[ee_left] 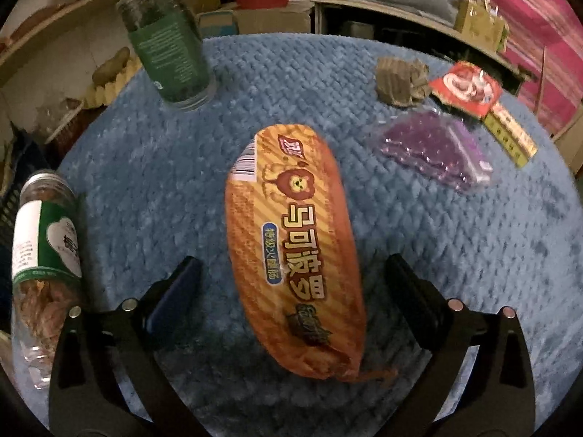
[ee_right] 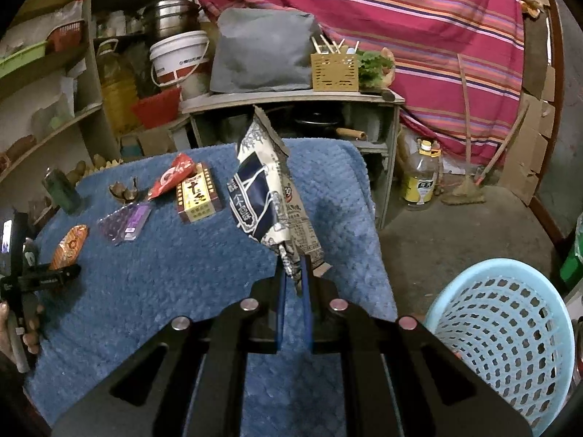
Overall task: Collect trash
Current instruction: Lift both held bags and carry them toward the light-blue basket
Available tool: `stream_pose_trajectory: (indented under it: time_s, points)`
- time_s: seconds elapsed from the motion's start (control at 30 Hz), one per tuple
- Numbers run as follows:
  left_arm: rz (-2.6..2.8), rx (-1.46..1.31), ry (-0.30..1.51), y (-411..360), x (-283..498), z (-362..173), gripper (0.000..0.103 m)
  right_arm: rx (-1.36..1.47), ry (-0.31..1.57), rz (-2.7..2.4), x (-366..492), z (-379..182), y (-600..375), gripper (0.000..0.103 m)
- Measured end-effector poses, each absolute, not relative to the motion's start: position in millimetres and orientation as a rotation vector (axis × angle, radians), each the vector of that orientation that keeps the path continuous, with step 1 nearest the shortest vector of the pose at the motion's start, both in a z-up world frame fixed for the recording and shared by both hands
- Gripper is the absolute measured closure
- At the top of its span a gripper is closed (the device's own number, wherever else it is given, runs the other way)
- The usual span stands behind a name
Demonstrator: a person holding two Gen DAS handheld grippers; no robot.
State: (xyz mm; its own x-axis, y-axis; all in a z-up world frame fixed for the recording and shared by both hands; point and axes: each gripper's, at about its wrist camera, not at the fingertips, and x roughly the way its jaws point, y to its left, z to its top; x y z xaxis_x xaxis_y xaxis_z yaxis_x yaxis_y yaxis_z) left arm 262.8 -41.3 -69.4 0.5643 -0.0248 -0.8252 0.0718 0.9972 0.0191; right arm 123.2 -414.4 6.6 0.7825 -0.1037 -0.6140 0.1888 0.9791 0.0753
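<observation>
So the left gripper [ee_left: 291, 284] is spread wide with the orange snack packet [ee_left: 291, 251] lying right between its fingers on the blue-covered tabletop [ee_left: 455, 255], pads not touching it. The packet's long axis runs near to far, roughly in line with the gripper, so squeezing across its width looks easiest. The right gripper [ee_right: 293, 284] is pinched shut on a navy-and-white wrapper [ee_right: 269, 196], with the light blue basket [ee_right: 503, 331] just to its right; can't see anything in it.
</observation>
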Motion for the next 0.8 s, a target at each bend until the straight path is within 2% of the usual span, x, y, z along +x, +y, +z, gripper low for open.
stream_pose_trajectory:
  time_s: [0.13, 0.2, 0.23, 0.3, 0.33, 0.4, 0.57, 0.67, 0.8]
  points:
    - [-0.054, 0.068, 0.958, -44, 264, -68, 0.006, 0.122, 0.663, -0.154, 127, 4, -409, 0.094]
    - [-0.072, 0.093, 0.933, -49, 262, -65, 0.016, 0.119, 0.663, -0.153, 127, 4, -408, 0.094]
    - [-0.078, 0.110, 0.928, -53, 261, -64, 0.017, 0.118, 0.664, -0.152, 127, 4, -408, 0.094]
    - [-0.106, 0.148, 0.908, -61, 259, -63, 0.035, 0.118, 0.664, -0.152, 128, 4, -407, 0.094]
    - [-0.119, 0.164, 0.899, -65, 257, -62, 0.040, 0.117, 0.664, -0.152, 127, 4, -407, 0.094]
    - [-0.136, 0.200, 0.878, -72, 253, -60, 0.059, 0.117, 0.664, -0.153, 128, 5, -407, 0.094]
    - [-0.145, 0.277, 0.823, -87, 242, -55, 0.084, 0.121, 0.658, -0.153, 126, 6, -408, 0.094]
    - [-0.149, 0.268, 0.796, -88, 239, -49, 0.093, 0.128, 0.649, -0.152, 124, 7, -411, 0.094]
    - [-0.151, 0.238, 0.766, -86, 234, -39, 0.095, 0.145, 0.636, -0.148, 122, 10, -415, 0.094]
